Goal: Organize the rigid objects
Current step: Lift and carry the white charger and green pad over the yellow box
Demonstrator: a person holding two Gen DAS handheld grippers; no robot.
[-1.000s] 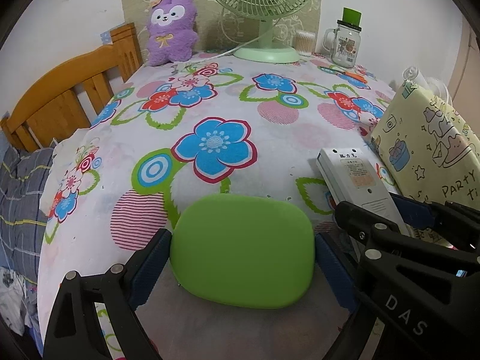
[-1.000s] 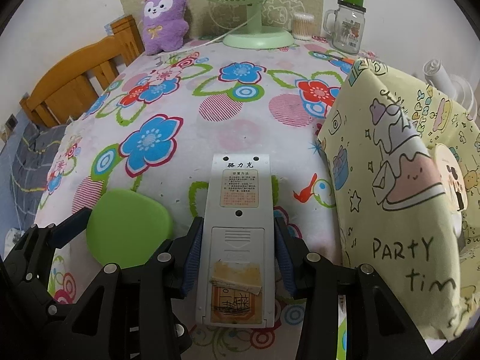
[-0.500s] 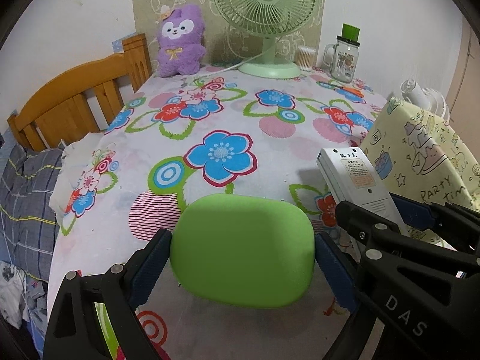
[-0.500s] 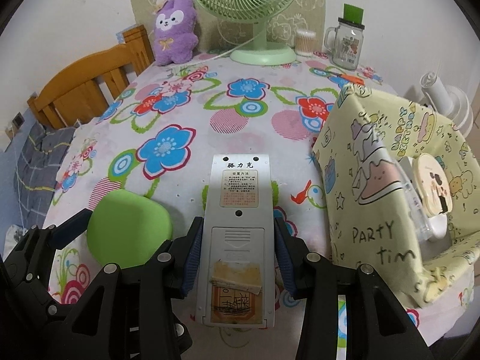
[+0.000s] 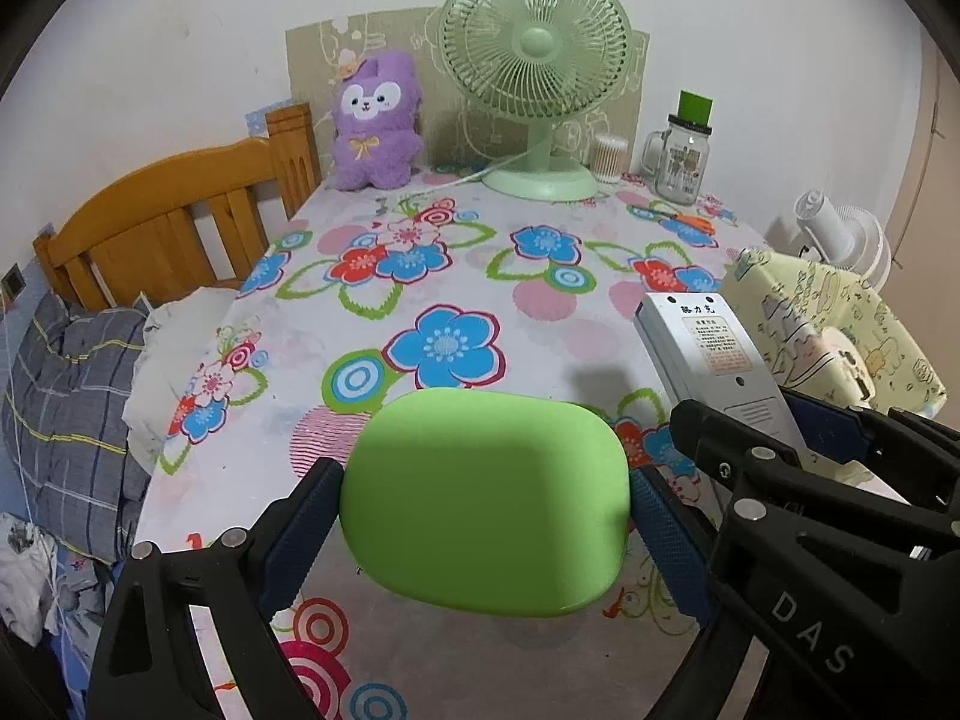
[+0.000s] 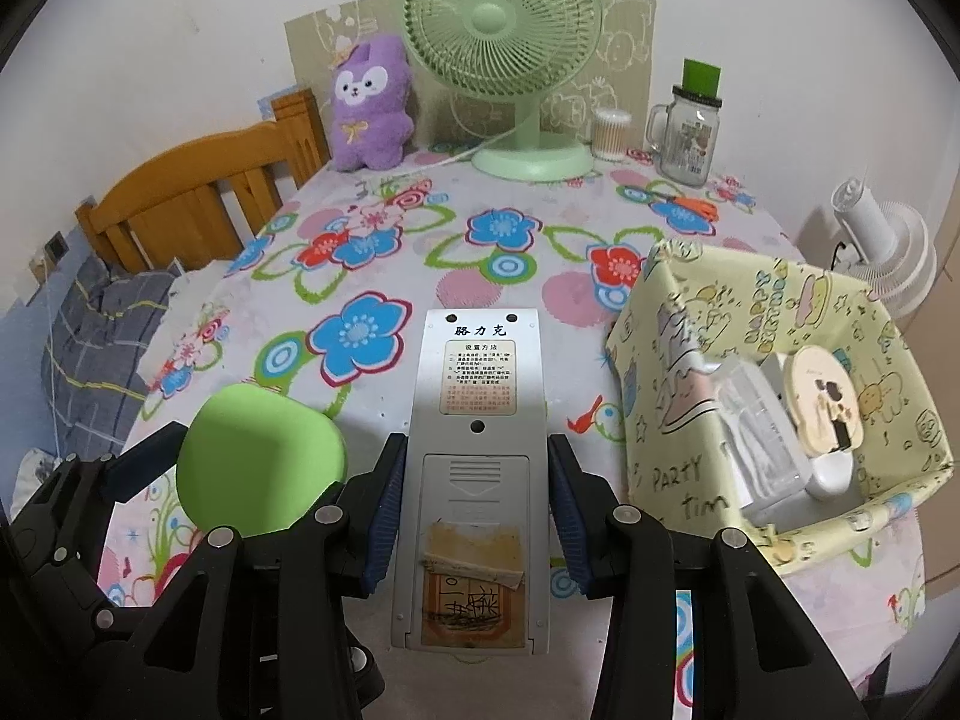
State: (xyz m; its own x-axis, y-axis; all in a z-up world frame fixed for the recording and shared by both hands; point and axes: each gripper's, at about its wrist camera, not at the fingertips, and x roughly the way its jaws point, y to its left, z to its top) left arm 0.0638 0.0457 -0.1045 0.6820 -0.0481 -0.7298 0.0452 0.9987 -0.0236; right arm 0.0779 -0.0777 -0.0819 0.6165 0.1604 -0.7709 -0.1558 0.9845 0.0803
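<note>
My left gripper (image 5: 483, 501) is shut on a green rounded case (image 5: 486, 501) and holds it above the near end of the floral table. It also shows in the right wrist view (image 6: 261, 468). My right gripper (image 6: 477, 504) is shut on a grey remote control (image 6: 477, 450), back side up, held above the table; the remote also shows in the left wrist view (image 5: 714, 360). A yellow cartoon-print fabric box (image 6: 678, 420) stands to the right and holds a clear plastic case (image 6: 759, 438) and a round disc (image 6: 825, 399).
At the table's far end stand a green desk fan (image 5: 534, 78), a purple plush toy (image 5: 375, 120), a cotton swab jar (image 5: 609, 156) and a glass mug jar (image 5: 684, 153). A wooden bed frame (image 5: 168, 222) is on the left, a white fan (image 6: 888, 246) on the right.
Both grippers have risen and pulled back from the table with their objects still held. More of the table's near edge and the inside of the yellow box now show.
</note>
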